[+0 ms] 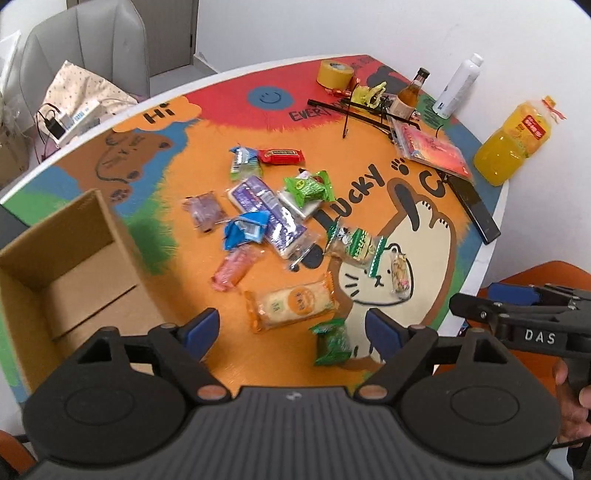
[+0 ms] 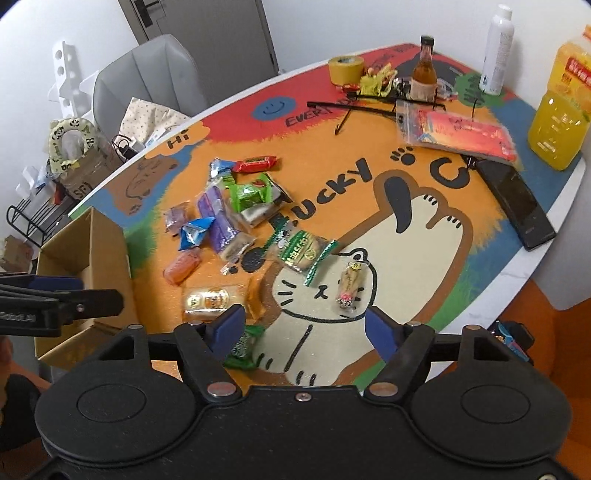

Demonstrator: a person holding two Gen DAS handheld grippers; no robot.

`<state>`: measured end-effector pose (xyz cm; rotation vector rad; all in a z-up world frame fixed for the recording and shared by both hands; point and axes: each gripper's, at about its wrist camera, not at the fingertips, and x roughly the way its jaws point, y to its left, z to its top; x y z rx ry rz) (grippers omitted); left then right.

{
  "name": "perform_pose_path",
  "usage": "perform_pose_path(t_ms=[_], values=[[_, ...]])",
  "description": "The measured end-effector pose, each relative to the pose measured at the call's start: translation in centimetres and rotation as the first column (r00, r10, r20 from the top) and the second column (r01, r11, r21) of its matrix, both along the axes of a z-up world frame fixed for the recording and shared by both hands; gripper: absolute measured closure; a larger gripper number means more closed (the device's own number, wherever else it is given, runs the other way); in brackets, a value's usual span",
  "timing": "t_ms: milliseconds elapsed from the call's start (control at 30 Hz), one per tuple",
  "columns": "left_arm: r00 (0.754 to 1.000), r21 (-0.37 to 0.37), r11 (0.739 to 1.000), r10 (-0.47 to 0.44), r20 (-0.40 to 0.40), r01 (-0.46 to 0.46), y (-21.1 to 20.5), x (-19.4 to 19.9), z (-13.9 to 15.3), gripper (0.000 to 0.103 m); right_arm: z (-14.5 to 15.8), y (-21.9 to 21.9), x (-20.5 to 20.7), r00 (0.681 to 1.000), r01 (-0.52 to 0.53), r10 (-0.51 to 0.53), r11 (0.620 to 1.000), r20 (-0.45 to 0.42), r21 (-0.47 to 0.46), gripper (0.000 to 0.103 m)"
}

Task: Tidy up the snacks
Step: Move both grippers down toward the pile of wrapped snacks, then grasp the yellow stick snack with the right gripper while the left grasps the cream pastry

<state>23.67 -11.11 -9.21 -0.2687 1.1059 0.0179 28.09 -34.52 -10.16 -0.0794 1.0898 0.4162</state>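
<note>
the left gripper (image 1: 291,325) is hovering over the near edge of the table with its blue pads standing wide apart and gripping nothing; an orange-ended cracker pack (image 1: 291,304) and a small green packet (image 1: 332,341) are lying on the table beneath the gap. the right gripper (image 2: 304,328) is hanging just beside it, jaws also spread and empty, above the painted cat.

the snacks (image 1: 258,206) are lying scattered in a loose heap across the middle of the round table (image 1: 369,110), which is painted orange with a cat and the word "lucky". an open cardboard box (image 1: 55,266) is sitting at the table's left edge, nothing visible inside it. along the far rim are standing a roll of tape (image 1: 334,72), a small brown bottle (image 1: 408,96), a white bottle (image 1: 458,85) and a juice bottle (image 1: 513,142), with a dark phone (image 1: 476,208) near the right edge.

only the right wrist view is showing a grey door (image 2: 203,29) and a wire rack (image 2: 26,218) on the floor; the left wrist view is catching fingers (image 1: 570,406) on the other gripper's handle.
</note>
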Motion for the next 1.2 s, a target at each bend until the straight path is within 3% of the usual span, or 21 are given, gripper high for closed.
perform_pose_path(t_ms=[233, 433, 533, 667, 767, 967, 1200], values=[[0.992, -0.028, 0.998, 0.046, -0.119, -0.050, -0.8, 3.3, -3.8, 0.017, -2.7, -0.8, 2.9, 0.998, -0.015, 0.014, 1.000, -0.054, -0.011, 0.038], [0.980, -0.038, 0.994, 0.098, -0.171, -0.106, -1.8, 5.3, -6.1, 0.014, -4.8, -0.8, 4.9, 0.996, -0.036, 0.034, 0.999, -0.082, -0.027, 0.042], [0.969, -0.007, 0.990, 0.135, -0.209, -0.140, -2.3, 6.3, -7.9, 0.013, -5.9, -0.5, 6.0, 0.995, -0.038, 0.035, 0.999, -0.093, -0.030, 0.042], [0.952, -0.020, 0.983, 0.174, -0.253, -0.185, -2.7, 7.2, -10.2, 0.012, -7.6, -0.2, 7.1, 0.992, -0.040, 0.035, 0.998, -0.123, -0.041, 0.043], [0.943, -0.020, 0.974, 0.211, -0.258, -0.224, -2.9, 7.8, -11.4, 0.010, -9.0, 0.2, 7.7, 0.990, -0.061, 0.054, 0.997, -0.129, -0.052, 0.050], [0.932, 0.054, 0.965, 0.263, -0.248, -0.258, -3.8, 8.8, -12.8, 0.009, -10.8, 0.4, 9.1, 0.985, -0.067, 0.055, 0.996, -0.161, -0.066, 0.057], [0.934, 0.089, 0.964, 0.263, -0.240, -0.249, -4.4, 8.9, -12.8, 0.008, -11.5, 0.2, 9.1, 0.978, -0.066, 0.050, 0.995, -0.201, -0.075, 0.058]])
